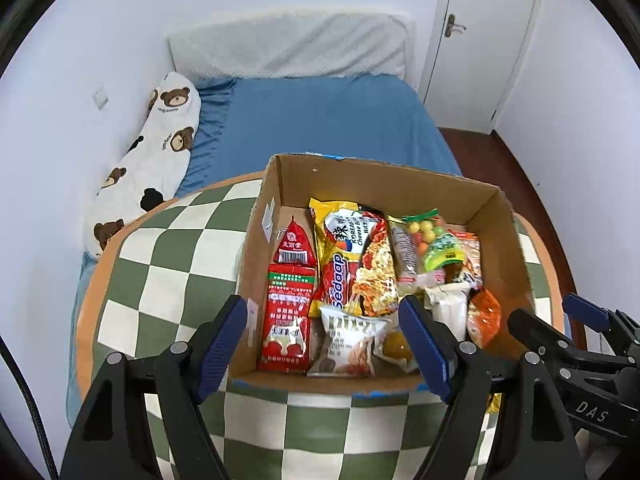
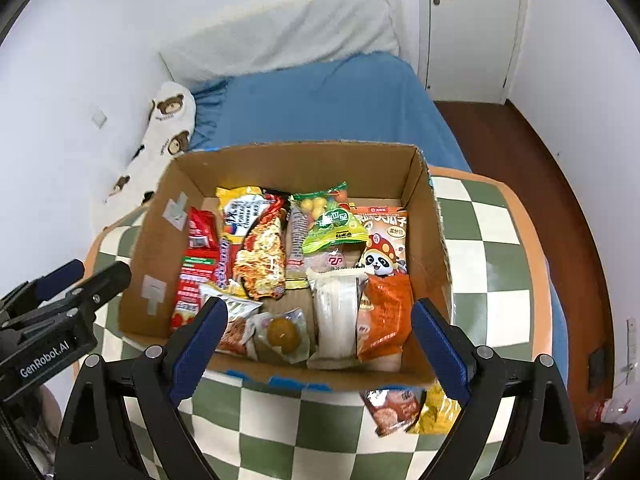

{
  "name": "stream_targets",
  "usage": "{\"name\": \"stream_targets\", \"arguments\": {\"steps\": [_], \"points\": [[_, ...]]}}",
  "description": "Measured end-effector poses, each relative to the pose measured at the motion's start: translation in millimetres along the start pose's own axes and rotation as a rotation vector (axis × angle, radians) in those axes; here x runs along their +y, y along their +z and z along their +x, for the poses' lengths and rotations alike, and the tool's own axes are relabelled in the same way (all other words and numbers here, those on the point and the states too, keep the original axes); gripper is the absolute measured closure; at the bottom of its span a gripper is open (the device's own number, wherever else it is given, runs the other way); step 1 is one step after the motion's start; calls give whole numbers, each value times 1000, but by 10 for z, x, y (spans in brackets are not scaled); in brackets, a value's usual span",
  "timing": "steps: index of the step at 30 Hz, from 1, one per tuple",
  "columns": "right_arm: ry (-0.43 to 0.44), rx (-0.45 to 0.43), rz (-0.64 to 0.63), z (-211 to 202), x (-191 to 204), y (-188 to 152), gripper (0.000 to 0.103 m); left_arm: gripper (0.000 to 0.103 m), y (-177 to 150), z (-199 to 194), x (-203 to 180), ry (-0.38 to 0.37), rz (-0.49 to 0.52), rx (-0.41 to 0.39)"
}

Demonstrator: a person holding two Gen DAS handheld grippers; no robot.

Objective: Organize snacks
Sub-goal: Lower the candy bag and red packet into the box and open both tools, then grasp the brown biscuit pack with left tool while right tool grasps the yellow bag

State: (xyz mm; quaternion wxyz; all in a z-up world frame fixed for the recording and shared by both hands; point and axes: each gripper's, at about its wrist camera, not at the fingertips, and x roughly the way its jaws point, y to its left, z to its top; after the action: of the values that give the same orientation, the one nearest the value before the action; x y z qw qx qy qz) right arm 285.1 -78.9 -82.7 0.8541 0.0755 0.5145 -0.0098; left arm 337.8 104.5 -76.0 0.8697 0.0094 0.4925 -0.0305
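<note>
Bedroom walls and a blue bed frame the checkered worktop (image 2: 480, 240). Both the left hand-held gripper (image 1: 320, 344) and right hand-held gripper (image 2: 320, 344) hover spread wide, grasping nothing, at the near edge of the cardboard box (image 2: 436, 248) packed with snacks (image 2: 260, 256). Two packets (image 2: 404, 408) lie outside; reaching for them carelessly could knock the box's near wall or crush them.

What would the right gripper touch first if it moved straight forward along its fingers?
Probably the snacks at the near end of the cardboard box: the right gripper points at the clear packet with a yellow ball and the white packet beside it. Depth is unclear.
</note>
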Motion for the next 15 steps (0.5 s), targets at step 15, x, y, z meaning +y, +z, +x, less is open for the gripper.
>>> {"name": "stream_targets", "arguments": {"steps": [15], "points": [[-8, -109, 51, -787, 227, -552, 7, 26, -454, -686, 79, -8, 52, -109]]}}
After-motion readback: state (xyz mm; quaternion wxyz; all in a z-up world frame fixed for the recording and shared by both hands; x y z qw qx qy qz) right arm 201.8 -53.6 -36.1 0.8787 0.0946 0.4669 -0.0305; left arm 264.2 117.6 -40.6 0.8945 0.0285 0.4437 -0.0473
